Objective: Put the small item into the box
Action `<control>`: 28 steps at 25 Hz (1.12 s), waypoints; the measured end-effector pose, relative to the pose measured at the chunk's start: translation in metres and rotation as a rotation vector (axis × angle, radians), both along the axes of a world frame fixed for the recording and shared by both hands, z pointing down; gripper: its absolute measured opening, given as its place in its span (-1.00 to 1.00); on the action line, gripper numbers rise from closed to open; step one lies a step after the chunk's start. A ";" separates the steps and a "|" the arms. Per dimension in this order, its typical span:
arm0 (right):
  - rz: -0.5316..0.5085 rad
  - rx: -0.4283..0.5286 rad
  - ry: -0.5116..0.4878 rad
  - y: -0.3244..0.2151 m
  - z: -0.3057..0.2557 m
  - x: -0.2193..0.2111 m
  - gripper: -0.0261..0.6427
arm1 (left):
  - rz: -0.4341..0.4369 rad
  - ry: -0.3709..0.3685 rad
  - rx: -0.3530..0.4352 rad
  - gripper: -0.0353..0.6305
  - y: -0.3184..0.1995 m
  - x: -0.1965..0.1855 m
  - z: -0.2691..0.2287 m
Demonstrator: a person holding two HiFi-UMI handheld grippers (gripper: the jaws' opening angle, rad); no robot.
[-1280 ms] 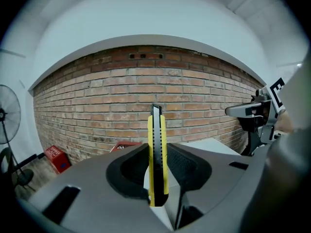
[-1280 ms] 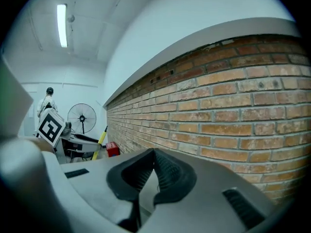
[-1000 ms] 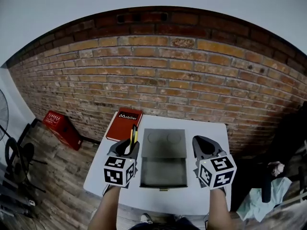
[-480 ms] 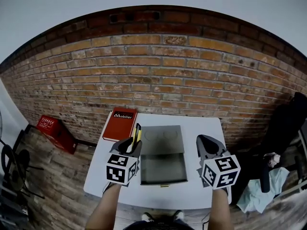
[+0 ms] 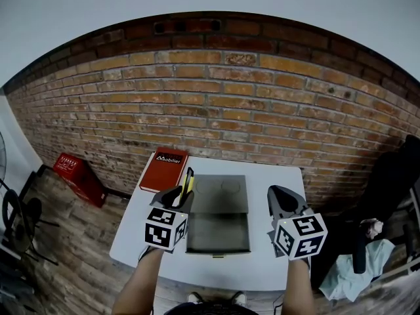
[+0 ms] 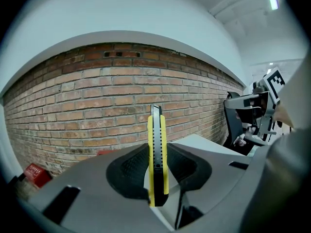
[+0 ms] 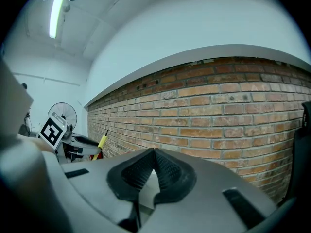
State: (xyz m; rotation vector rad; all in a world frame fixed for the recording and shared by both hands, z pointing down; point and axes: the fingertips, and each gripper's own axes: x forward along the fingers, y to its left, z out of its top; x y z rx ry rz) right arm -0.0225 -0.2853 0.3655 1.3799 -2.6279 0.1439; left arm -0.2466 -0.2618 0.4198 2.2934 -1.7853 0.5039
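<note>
Your left gripper is clamped on the cutter, just left of the open box. Right gripper closed, empty.
Risk: only the lower part is pinched, so the cutter may pivot or slip short of the box.
Long axis rises from the jaws, tip up, leaning toward the wall.

The knife's lower end is hidden between the left gripper's jaws; both forearms run off the bottom edge.
</note>
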 end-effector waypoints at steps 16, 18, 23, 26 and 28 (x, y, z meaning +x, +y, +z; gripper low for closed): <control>-0.023 -0.008 0.004 0.001 0.004 0.001 -0.86 | 0.231 -0.189 -0.169 -0.50 -0.010 0.042 0.048; -0.021 -0.009 0.001 0.001 0.005 0.002 -0.86 | 0.274 -0.225 -0.197 -0.50 -0.009 0.050 0.058; -0.018 -0.017 -0.005 0.003 0.009 0.002 -0.86 | 0.370 -0.316 -0.251 -0.50 -0.008 0.069 0.079; -0.012 -0.023 -0.007 0.004 0.011 0.004 -0.86 | 0.416 -0.341 -0.297 -0.51 -0.006 0.076 0.092; -0.007 -0.026 -0.008 0.004 0.012 0.006 -0.86 | 0.451 -0.366 -0.338 -0.51 -0.004 0.081 0.104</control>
